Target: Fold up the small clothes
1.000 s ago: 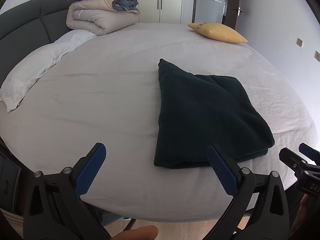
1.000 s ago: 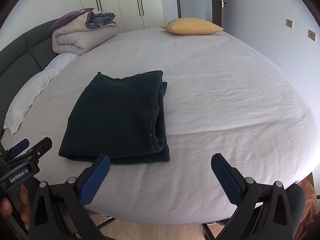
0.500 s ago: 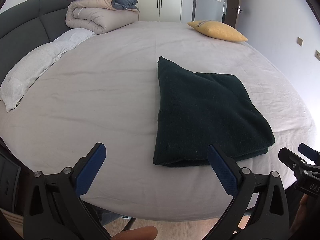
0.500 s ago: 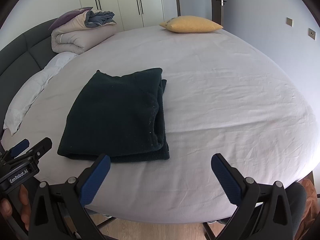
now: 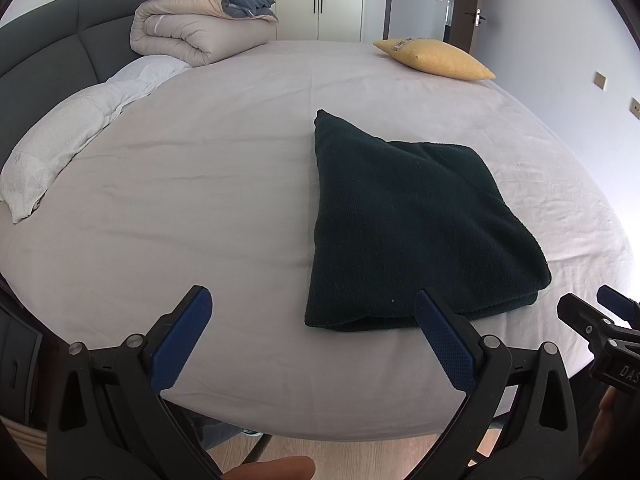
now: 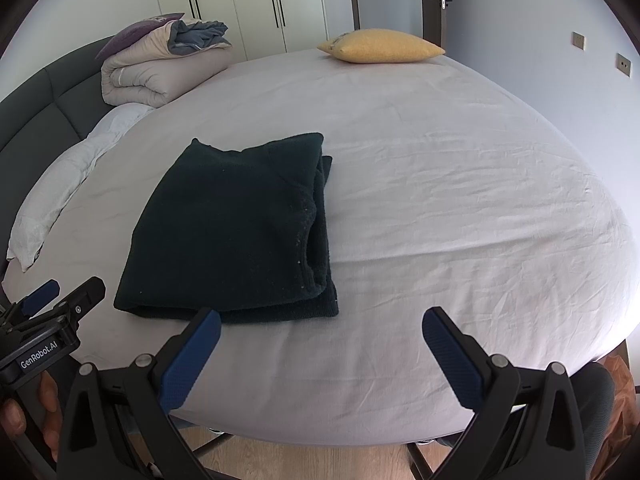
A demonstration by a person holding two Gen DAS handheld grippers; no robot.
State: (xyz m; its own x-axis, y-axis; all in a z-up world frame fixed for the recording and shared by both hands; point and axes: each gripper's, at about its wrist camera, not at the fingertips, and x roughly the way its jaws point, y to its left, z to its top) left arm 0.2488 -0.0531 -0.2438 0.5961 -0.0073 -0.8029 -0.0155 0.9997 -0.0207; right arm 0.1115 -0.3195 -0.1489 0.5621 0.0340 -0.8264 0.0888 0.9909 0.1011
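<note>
A dark green knitted garment [image 5: 412,224] [image 6: 236,232] lies folded into a thick rectangle on the pale sheet of a round bed [image 5: 200,184] [image 6: 460,184], near the front edge. My left gripper [image 5: 308,328] is open above the bed's front edge, its right fingertip just in front of the garment's near left corner. My right gripper [image 6: 320,340] is open too, to the right of the garment's near edge, with nothing between its blue pads. Each gripper shows at the edge of the other's view.
A rolled beige and grey duvet [image 5: 200,28] [image 6: 160,68] sits at the back left by the dark headboard [image 5: 44,52]. A white pillow [image 5: 68,140] lies along the left rim. A yellow cushion [image 5: 436,58] [image 6: 380,46] rests at the far side. Wooden floor shows below the bed edge.
Both views have shifted slightly, with the bed a little lower in frame. The garment lies in the same place and both grippers stay open.
</note>
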